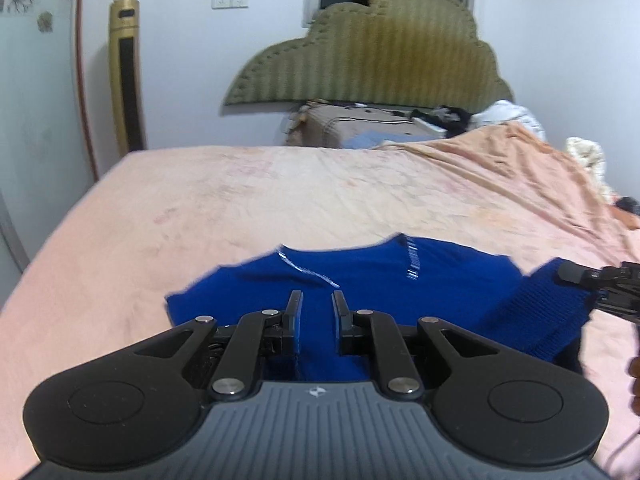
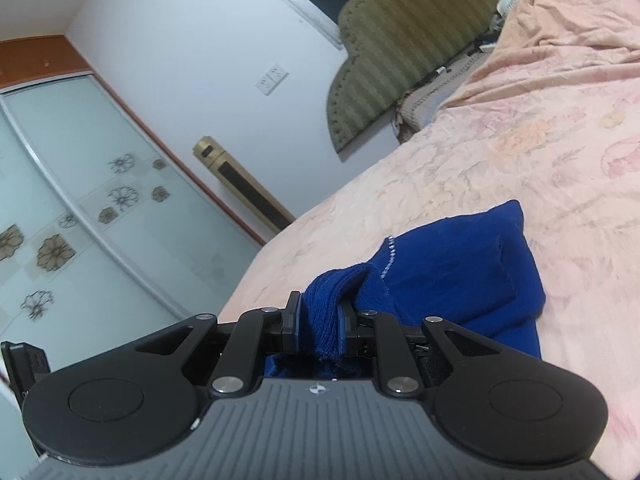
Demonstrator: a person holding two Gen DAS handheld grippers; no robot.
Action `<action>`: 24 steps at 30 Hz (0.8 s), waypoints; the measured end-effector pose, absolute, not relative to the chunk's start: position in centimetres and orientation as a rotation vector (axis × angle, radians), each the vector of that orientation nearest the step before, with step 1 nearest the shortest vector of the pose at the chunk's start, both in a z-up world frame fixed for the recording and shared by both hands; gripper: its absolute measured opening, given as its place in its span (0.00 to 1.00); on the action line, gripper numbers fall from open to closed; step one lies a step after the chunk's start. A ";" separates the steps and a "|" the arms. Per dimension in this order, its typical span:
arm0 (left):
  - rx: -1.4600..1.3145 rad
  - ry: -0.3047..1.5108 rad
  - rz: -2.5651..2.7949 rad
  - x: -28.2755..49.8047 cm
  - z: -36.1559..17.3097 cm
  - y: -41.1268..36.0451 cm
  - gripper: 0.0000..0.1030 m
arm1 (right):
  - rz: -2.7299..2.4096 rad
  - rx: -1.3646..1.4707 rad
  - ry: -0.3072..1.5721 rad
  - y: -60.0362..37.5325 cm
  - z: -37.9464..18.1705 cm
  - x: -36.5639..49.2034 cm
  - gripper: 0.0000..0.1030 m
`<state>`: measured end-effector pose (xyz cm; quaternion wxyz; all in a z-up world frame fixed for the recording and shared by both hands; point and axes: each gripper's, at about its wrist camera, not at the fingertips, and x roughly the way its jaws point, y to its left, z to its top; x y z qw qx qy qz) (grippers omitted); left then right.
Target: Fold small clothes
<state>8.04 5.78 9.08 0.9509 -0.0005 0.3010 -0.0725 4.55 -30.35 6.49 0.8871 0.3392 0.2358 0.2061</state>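
From the right wrist view alone we see the right gripper point(image 2: 319, 324) clamped on the ribbed hem of the blue sweater point(image 2: 448, 276) lying on the pink bedsheet point(image 2: 520, 152). The left gripper point(image 1: 317, 312) appears nearly closed on sweater fabric, we think.

Green headboard point(image 1: 368, 52), gold tower fan point(image 1: 126, 76), wall sockets point(image 1: 230, 0)

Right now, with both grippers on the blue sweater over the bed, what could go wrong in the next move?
1. The right gripper pinches only the ribbed cuff edge of the blue knit sweater; a strong pull may slip it out or stretch the knit.
2. The left gripper has blue cloth between its narrow jaws, but how much it holds is unclear; it may drop its side.
3. The pink floral bedsheet is wrinkled, so a dragged fold may land crooked.
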 end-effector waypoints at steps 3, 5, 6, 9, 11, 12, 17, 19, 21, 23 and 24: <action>0.006 0.627 -0.116 10.2 8.1 5.9 0.09 | 0.416 0.716 0.517 -30.2 5.7 6.9 0.20; -0.004 0.666 -0.097 11.4 7.3 6.2 0.08 | 0.413 0.717 0.535 -29.9 5.2 8.3 0.20; -0.029 0.684 -0.102 11.8 7.1 6.6 0.08 | 0.413 0.715 0.544 -29.7 5.0 8.9 0.20; -0.129 0.766 -0.196 11.9 6.4 8.4 0.08 | 0.407 0.717 0.559 -29.5 4.4 9.8 0.20; -0.181 0.832 -0.249 11.7 5.6 9.3 0.11 | 0.410 0.708 0.567 -29.4 4.1 10.0 0.20; -0.195 0.860 -0.261 11.4 5.1 9.5 0.13 | 0.409 0.702 0.573 -29.5 4.0 10.1 0.20; -0.252 0.946 -0.295 10.0 2.2 10.1 0.67 | 0.411 0.712 0.595 -29.6 3.1 10.1 0.21; -0.269 0.953 -0.288 9.7 1.3 10.0 0.69 | 0.414 0.710 0.600 -29.5 2.9 10.0 0.21; -0.272 0.961 -0.279 9.8 0.8 9.8 0.68 | 0.414 0.709 0.603 -29.4 2.9 9.9 0.21; -0.274 0.982 -0.297 9.9 0.3 9.4 0.52 | 0.413 0.708 0.603 -29.4 2.9 9.8 0.21; -0.271 1.005 -0.315 10.1 0.0 9.0 0.24 | 0.412 0.708 0.602 -29.4 2.9 9.7 0.21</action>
